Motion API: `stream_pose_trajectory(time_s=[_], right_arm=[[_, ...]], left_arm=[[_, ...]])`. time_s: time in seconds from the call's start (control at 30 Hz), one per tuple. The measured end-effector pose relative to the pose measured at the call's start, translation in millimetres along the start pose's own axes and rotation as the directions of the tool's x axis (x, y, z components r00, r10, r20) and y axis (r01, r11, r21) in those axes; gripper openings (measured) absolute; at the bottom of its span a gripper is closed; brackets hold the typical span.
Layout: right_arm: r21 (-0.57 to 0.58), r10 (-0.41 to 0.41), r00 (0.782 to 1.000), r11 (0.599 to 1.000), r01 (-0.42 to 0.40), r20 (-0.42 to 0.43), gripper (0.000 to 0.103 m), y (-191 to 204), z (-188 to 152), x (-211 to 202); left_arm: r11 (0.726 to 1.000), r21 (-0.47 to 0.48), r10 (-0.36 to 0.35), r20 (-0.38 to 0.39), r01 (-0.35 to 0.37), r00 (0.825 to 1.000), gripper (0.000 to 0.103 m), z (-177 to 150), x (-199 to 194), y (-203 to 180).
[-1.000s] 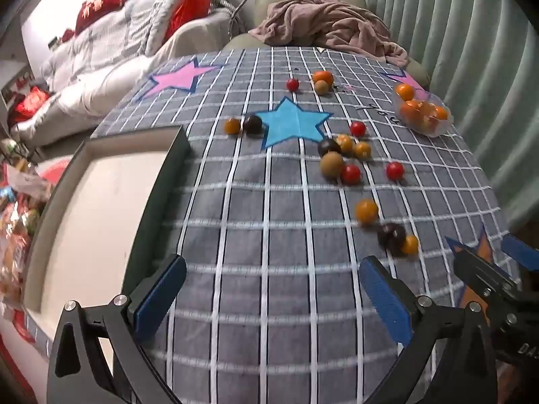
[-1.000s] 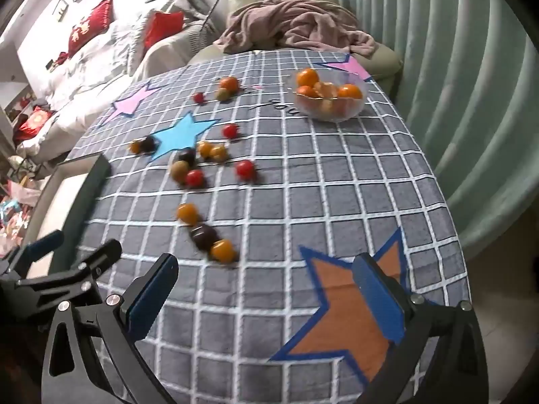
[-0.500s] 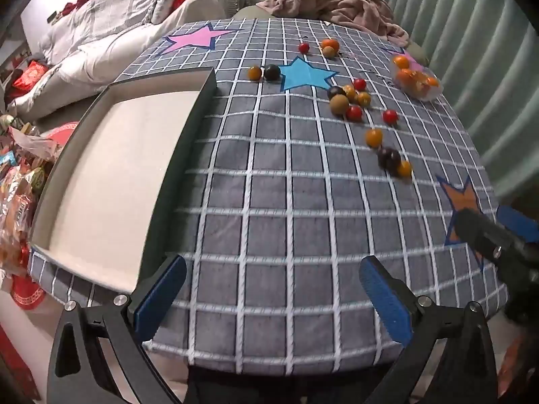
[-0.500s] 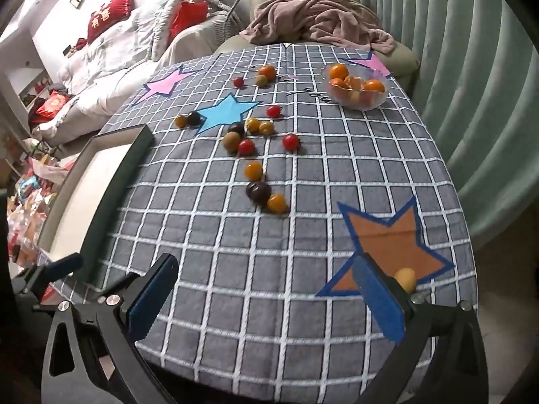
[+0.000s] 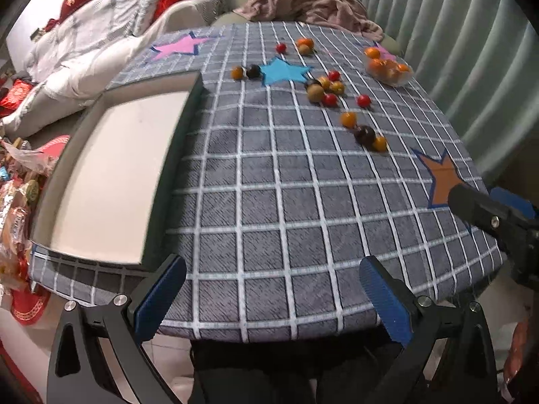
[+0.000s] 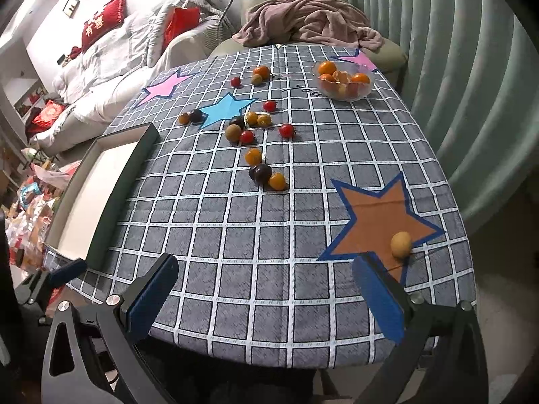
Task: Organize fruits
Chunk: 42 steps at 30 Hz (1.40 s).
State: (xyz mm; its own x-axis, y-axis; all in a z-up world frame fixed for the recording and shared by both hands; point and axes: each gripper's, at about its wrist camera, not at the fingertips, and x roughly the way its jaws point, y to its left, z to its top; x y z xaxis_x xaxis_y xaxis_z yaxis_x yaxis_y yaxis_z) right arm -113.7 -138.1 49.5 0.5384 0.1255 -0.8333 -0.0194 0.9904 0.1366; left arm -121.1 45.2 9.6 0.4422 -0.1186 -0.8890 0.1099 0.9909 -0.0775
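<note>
I have drawn both tongs back toward the near edge of the bench since a second ago, so far more of the checked cloth lies ahead of them. My left tongs (image 5: 273,298) are spread wide and hold nothing; my right tongs (image 6: 264,294) are spread as wide, also bare.

From the left camera, the dark-walled tray (image 5: 175,155) lies ahead and to the left of the left tongs, its pale floor plain to see. Farther ahead and rightward sits the scatter of fruits (image 5: 323,91), then a dark plum (image 5: 365,134) touching a small orange one. The glass bowl of oranges (image 5: 387,67) is far ahead to the right, and the right tongs' arm pokes in at the right edge.

The right camera shows what the left one misses: a yellow fruit (image 6: 401,243) on the orange star (image 6: 377,219), just beyond the right finger (image 6: 379,299). It shows less of the tray (image 6: 131,175), ahead to the left, and catches the left tongs' blue tip at its left edge.
</note>
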Motion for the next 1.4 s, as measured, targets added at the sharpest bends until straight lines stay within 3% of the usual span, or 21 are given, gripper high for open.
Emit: stream_pose_trajectory(time_s=[0.43, 1.4], right_arm=[[0.016, 0.003, 1.000, 1.000, -0.003, -0.007, 0.103, 1, -5, 3], [0.037, 0.017, 0.998, 0.999, -0.015, -0.055, 0.103, -14, -4, 33]], left_arm=[[0.998, -0.010, 0.070, -0.008, -0.070, 0.998, 0.103, -5, 1, 3], [0.996, 0.005, 0.095, -0.081, -0.095, 0.992, 0.103, 2, 30, 2]])
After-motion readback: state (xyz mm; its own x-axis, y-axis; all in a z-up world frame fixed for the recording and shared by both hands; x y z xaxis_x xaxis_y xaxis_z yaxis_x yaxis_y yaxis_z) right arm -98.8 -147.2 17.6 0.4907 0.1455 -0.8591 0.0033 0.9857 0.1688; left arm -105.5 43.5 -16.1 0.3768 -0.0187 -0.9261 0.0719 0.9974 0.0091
